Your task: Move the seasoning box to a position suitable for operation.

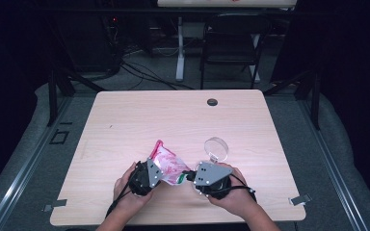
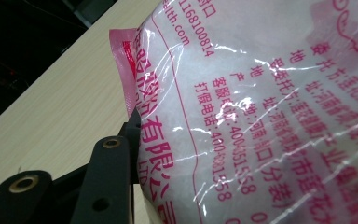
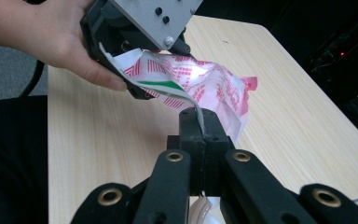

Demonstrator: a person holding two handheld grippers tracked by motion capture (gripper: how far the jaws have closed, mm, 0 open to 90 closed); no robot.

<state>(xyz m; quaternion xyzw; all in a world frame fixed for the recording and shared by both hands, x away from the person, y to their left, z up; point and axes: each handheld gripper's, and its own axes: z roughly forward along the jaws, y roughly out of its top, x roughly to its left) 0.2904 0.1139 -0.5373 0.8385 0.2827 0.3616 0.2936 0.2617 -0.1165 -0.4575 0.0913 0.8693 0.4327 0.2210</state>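
- One bag [image 1: 167,166], clear plastic printed in pink and red and filled with something white, is held up just above the near middle of the worktop [image 1: 125,120], between the two tools.
- Two tools are in use, one in each of the person's hands.
- The left tool [image 1: 150,174] has the bag's near left end; in the left gripper view one black jaw lies against the printed plastic [image 2: 261,121], and the other jaw is hidden behind the bag. Its jaws stand about half apart with the bag's bulk between them.
- The right tool [image 1: 192,176] has its jaws brought fully together; in the right gripper view [image 3: 204,130] they pinch a thin white flap at the bag's edge, by a green stripe.
- In that same view the left tool [image 3: 140,91] shows farther off, clamped over the bag's [image 3: 205,81] other end, with the person's left hand [image 3: 51,32] behind it.
- One round clear lid or dish [image 1: 216,148] lies on the worktop just beyond the right tool.
- One small dark round cap [image 1: 212,102] sits in the worktop near its far edge.
- One folding chair [image 1: 233,38] stands on the floor beyond the worktop.
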